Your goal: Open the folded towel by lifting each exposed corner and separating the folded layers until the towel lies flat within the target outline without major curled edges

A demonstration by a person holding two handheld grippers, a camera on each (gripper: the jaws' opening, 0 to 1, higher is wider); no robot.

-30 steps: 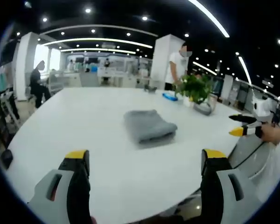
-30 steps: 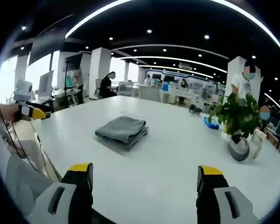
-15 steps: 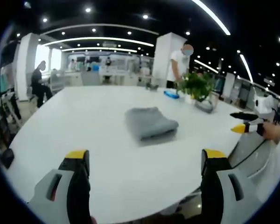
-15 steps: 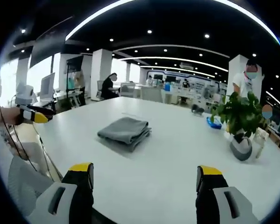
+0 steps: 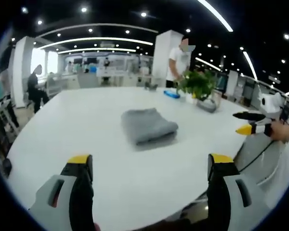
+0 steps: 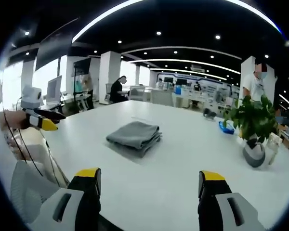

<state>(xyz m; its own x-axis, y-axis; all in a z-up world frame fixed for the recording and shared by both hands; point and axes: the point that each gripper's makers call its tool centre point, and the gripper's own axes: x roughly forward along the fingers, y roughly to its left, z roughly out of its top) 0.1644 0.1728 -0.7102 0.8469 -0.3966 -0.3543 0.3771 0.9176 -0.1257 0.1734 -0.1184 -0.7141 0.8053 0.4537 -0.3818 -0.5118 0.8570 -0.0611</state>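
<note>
Well out from every edge, the gray towel (image 5: 148, 125) lies folded near the middle of the white tabletop (image 5: 77, 125). Both my left gripper (image 5: 149, 168) and right gripper (image 6: 149, 180) hang with jaws wide over the near edge, holding nothing.

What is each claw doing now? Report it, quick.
Left claw: open, holding nothing, short of the folded towel.
Right claw: open, holding nothing, also short of the towel.
</note>
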